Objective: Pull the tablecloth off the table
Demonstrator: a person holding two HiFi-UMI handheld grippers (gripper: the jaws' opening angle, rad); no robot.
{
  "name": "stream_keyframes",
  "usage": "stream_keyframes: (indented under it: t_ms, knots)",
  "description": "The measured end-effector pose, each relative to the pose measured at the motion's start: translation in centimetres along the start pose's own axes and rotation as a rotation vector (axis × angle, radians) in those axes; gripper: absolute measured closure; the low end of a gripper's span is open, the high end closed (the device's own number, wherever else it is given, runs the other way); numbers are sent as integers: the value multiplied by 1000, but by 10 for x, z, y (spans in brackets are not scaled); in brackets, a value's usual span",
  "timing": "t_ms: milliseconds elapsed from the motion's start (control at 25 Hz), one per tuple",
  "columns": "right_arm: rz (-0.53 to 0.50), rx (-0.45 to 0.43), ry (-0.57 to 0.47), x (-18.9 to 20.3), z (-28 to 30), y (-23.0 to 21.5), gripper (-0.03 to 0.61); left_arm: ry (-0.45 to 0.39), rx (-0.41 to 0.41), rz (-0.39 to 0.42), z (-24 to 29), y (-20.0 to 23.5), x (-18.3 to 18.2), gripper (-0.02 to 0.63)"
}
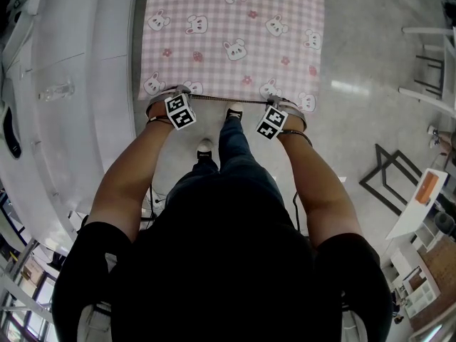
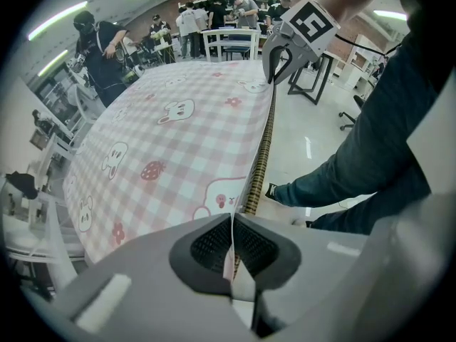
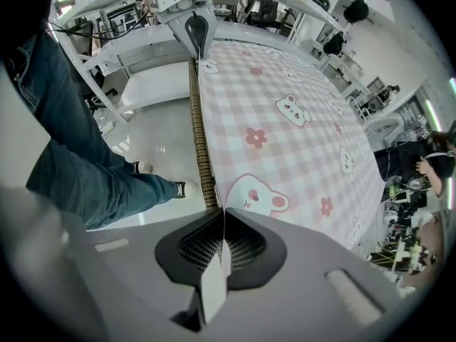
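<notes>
the left gripper (image 1: 177, 97) is clamped shut on the near left corner of the pink checked tablecloth (image 1: 235, 27), and the right gripper (image 1: 280, 105) pinches the near right corner the same way. the cloth lies flat, stretching straight ahead from both sets of jaws.

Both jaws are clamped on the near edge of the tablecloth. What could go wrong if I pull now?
1. The left gripper and right gripper each pinch only a thin sliver of hem on the tablecloth; one side may slip out and the cloth come off skewed.
2. The woven strip along the table edge might snag or drag with the cloth.
3. The person's shoes stand just below that edge; falling cloth could tangle them when stepping back.
</notes>
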State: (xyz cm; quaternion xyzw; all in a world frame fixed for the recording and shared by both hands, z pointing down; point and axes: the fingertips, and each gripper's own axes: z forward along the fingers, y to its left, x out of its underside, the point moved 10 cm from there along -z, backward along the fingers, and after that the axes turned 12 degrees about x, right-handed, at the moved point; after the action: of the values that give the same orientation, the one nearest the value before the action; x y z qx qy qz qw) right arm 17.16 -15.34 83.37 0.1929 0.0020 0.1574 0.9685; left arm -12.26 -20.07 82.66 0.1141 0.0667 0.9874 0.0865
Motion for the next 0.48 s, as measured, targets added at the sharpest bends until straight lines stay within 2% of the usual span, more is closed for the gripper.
stream_keyframes:
  t_ms: [480]
  knots:
    - [28,-90,45,-5,-9,-10,548,2,60,-5,-14,1,-3,612]
